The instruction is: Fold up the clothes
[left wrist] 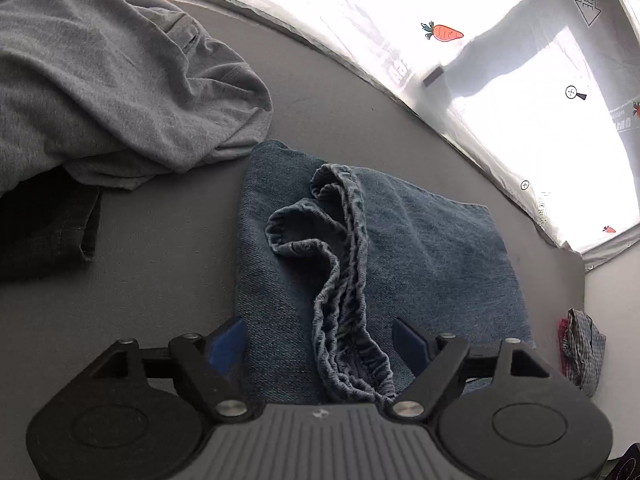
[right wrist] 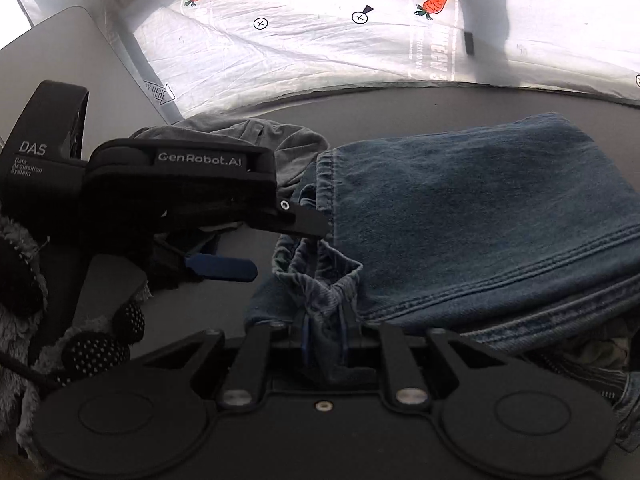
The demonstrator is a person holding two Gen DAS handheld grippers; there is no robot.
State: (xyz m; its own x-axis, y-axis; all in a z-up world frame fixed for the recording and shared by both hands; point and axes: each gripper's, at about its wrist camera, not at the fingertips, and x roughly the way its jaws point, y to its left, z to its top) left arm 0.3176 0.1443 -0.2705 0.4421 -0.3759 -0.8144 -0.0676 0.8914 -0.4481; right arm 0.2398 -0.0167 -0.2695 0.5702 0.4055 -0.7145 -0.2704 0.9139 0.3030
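On the grey table (left wrist: 160, 280) the folded jeans (left wrist: 420, 248) lie beside a grey shirt (left wrist: 100, 92), the left gripper (left wrist: 320, 344) standing apart over their waistband while the right gripper (right wrist: 324, 332) pinches denim.

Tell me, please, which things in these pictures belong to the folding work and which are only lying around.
Belong to the work:
- folded blue denim jeans
- crumpled grey cotton T-shirt
- dark garment, partly under the T-shirt
- left gripper, open over the jeans
- right gripper, shut on the jeans

Only lying around:
- white plastic sheet with carrot prints
- checked cloth bundle
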